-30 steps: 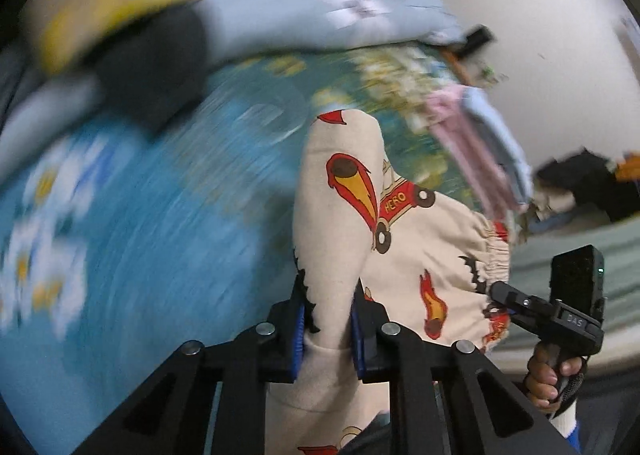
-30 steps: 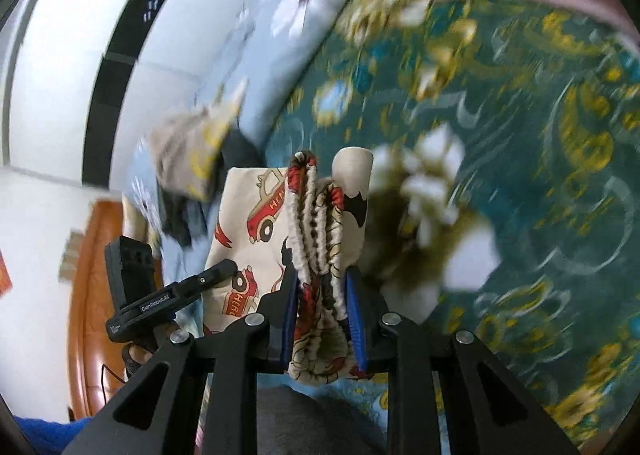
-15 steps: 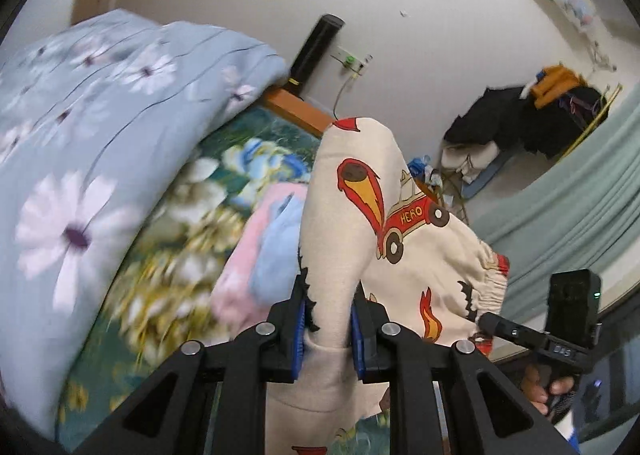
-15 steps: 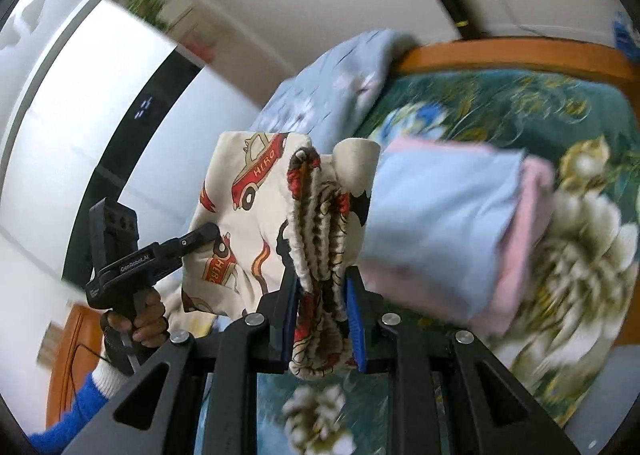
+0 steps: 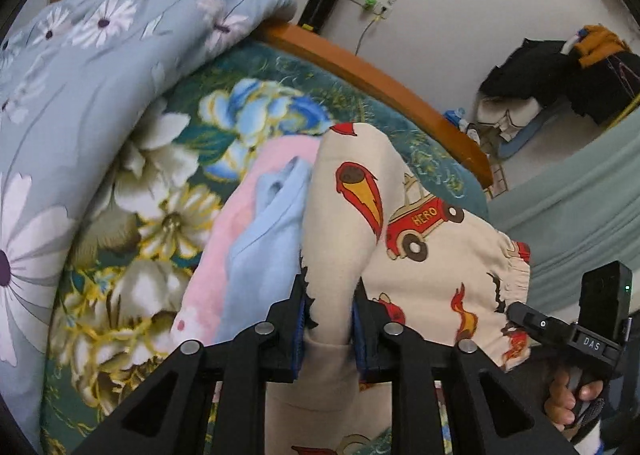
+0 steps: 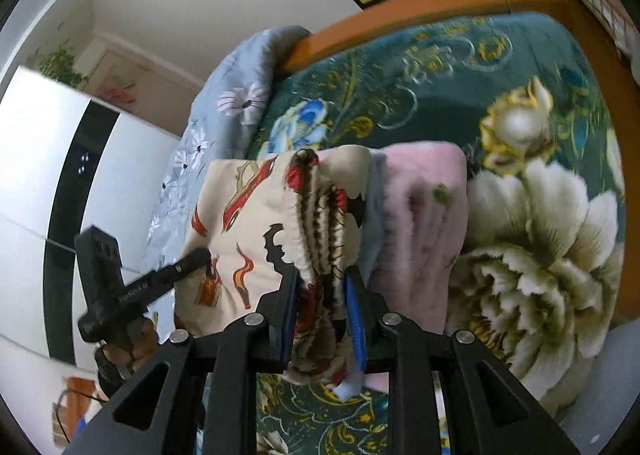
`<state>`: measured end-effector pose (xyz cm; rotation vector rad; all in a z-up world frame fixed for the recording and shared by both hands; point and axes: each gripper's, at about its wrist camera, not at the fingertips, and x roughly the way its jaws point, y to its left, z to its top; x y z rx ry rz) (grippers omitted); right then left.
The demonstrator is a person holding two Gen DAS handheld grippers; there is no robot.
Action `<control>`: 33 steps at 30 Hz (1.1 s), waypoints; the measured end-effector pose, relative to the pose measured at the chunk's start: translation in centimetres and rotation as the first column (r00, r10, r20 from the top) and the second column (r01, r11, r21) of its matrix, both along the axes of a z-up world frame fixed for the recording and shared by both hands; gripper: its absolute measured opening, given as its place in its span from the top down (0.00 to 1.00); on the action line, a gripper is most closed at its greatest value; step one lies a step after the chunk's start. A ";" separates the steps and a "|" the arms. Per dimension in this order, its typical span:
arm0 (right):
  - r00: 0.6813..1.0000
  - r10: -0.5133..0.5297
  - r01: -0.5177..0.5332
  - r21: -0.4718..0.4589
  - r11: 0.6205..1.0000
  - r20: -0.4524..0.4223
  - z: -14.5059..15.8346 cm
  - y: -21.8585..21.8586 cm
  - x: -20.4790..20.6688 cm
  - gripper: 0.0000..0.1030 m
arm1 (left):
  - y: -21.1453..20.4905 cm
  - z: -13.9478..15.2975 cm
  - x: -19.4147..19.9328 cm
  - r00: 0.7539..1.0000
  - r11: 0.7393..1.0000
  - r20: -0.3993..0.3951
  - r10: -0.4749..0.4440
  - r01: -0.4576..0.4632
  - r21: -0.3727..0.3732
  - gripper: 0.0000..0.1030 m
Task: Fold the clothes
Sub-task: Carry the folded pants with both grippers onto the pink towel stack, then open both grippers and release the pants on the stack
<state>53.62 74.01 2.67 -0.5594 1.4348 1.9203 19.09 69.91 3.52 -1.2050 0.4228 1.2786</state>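
Cream folded shorts with red cars and flames (image 5: 404, 231) hang between both grippers above the bed. My left gripper (image 5: 330, 319) is shut on the folded fabric edge. My right gripper (image 6: 322, 315) is shut on the gathered elastic waistband (image 6: 320, 215). A folded stack, light blue (image 5: 268, 247) on pink (image 5: 224, 231), lies on the bed just beyond and beside the shorts; in the right wrist view the pink piece (image 6: 420, 215) shows to the right of the shorts. The other gripper's handle shows in each view (image 5: 592, 331) (image 6: 116, 287).
The bed has a dark green floral blanket (image 6: 480, 67) with an orange wooden frame (image 5: 372, 71). A light blue daisy quilt (image 5: 80, 67) is bunched at the left. A pile of dark clothes (image 5: 560, 71) lies on the floor by the wall.
Both grippers have carried the shorts across the bed towards the pink and blue folded stack, which now sits close under and beside them. Both stay shut on the shorts.
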 end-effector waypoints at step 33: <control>0.952 -0.134 0.044 0.309 0.950 0.277 -1.4 -15.5 -3.8 0.34 | -18.2 -1.7 6.2 0.933 0.954 -0.261 0.246 -0.185 0.238 0.16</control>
